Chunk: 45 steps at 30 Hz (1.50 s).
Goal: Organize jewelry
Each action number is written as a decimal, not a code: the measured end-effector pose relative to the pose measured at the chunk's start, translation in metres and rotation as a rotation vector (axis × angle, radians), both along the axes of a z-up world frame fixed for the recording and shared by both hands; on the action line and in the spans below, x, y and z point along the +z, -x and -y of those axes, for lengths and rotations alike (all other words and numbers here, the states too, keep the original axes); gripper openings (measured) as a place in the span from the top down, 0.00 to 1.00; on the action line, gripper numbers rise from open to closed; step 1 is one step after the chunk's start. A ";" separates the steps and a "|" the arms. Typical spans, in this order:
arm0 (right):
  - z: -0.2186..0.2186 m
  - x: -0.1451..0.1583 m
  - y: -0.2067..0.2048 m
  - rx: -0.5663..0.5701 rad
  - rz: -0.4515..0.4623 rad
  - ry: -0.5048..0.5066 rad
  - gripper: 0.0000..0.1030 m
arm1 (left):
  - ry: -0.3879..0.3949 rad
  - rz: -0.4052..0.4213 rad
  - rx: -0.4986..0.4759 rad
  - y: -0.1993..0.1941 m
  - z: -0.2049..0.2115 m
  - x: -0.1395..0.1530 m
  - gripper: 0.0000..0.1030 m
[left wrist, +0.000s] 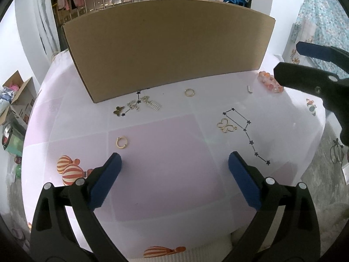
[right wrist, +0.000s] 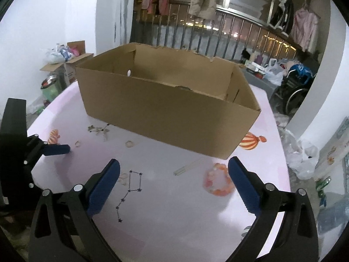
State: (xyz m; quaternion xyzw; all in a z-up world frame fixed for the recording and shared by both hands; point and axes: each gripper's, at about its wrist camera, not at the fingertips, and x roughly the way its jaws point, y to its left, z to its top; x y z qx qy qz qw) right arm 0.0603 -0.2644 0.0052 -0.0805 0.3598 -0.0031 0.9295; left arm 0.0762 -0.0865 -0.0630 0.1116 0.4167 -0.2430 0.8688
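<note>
Both grippers are hovering over a pink cloth point(left wrist: 165, 144) printed with balloons and star lines, and both are standing with jaws wide apart and nothing between the pads. The left gripper point(left wrist: 174, 163) is pointing down at a bare patch of cloth; the right gripper point(right wrist: 174, 170) is hanging off to the right, its black frame cutting into the left view's right edge. A big open cardboard box point(right wrist: 165, 100) is sitting at the far side of the cloth, its near wall blocking everything behind it in the left view. The jewelry is lying loose in front of that wall: a gold ring point(left wrist: 189, 92) close to the box, a second open ring point(left wrist: 121, 142) nearer the left gripper, a gold butterfly charm point(left wrist: 118, 110) beside a small cluster of silver charms point(left wrist: 135, 106) and a silver comb-like piece point(left wrist: 155, 105). An outline butterfly point(left wrist: 226, 126) is resting just beside the printed star line. A small silver clasp point(left wrist: 250, 89) is lying near an orange bead bracelet point(right wrist: 218, 182), which is sitting just inside the right gripper's right finger, partly hidden by it. A pale thin strip point(right wrist: 187, 167), blurred, is lying between bracelet and box.
</note>
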 end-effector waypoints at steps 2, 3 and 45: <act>0.001 0.001 0.001 -0.001 0.013 -0.004 0.06 | 0.001 0.002 0.000 0.000 -0.001 0.000 0.08; 0.001 0.001 0.002 -0.001 0.018 -0.005 0.06 | 0.000 0.002 -0.001 0.000 -0.001 0.000 0.08; -0.010 -0.006 0.001 0.108 0.042 -0.223 0.17 | 0.101 0.130 0.105 0.004 -0.046 0.051 0.08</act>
